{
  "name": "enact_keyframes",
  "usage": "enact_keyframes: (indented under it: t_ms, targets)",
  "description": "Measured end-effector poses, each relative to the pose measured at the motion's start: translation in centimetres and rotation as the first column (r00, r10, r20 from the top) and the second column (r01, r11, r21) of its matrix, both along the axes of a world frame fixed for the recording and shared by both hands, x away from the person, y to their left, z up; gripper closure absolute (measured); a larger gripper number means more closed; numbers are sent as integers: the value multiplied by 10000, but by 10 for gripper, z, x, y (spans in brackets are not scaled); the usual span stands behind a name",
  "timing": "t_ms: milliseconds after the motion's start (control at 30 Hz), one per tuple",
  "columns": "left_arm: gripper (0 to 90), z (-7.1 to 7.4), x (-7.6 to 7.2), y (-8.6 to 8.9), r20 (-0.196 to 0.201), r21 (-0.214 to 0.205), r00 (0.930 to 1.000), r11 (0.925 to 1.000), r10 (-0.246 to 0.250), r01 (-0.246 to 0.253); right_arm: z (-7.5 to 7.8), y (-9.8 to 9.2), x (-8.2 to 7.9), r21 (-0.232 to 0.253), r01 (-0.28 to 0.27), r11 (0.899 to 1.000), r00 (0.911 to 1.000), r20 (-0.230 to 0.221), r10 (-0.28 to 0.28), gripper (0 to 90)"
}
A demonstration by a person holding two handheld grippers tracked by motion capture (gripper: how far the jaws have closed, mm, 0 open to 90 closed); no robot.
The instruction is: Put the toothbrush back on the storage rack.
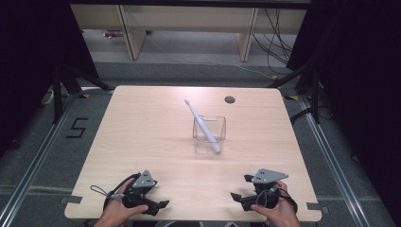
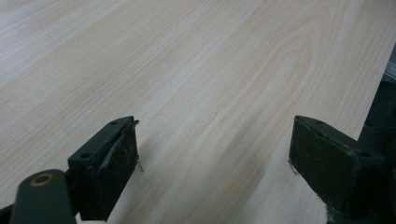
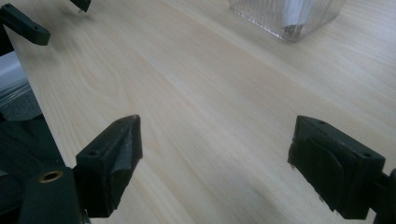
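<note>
Seemingly nothing is underway: the left gripper (image 2: 215, 154) and right gripper (image 3: 215, 158) rest wide open and empty, while the toothbrush (image 1: 203, 126) leans in the clear cup (image 1: 209, 135), well ahead of both pairs of jaws

The wooden table (image 1: 156, 127) is evenly lit from above in the high view, while the surroundings at both sides are lost in darkness. Soft shadows are cast beneath the jaws in both gripper views. There the jaws are slightly blurred, and the clear container (image 3: 289, 16) is out of focus.
</note>
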State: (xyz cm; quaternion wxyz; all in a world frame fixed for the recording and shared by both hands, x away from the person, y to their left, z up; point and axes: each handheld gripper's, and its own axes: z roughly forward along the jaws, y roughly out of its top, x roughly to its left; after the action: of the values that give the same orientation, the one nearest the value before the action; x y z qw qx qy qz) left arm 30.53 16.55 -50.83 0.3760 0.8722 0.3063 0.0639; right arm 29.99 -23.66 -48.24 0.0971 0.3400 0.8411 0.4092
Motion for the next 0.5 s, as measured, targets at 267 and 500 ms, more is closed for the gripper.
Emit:
enact_keyframes:
  t_ms: [267, 500]
  targets:
    - [149, 0, 0, 0, 3, 5, 10000, 10000, 3, -3, -2, -2, -6, -301, 92, 9995, 9998, -151, -96, 173]
    - [149, 0, 1, 1, 73, 181, 10000, 9998, -29, 28, -4, -7, -8, -420, 26, 9991, 10000, 15, -26, 173]
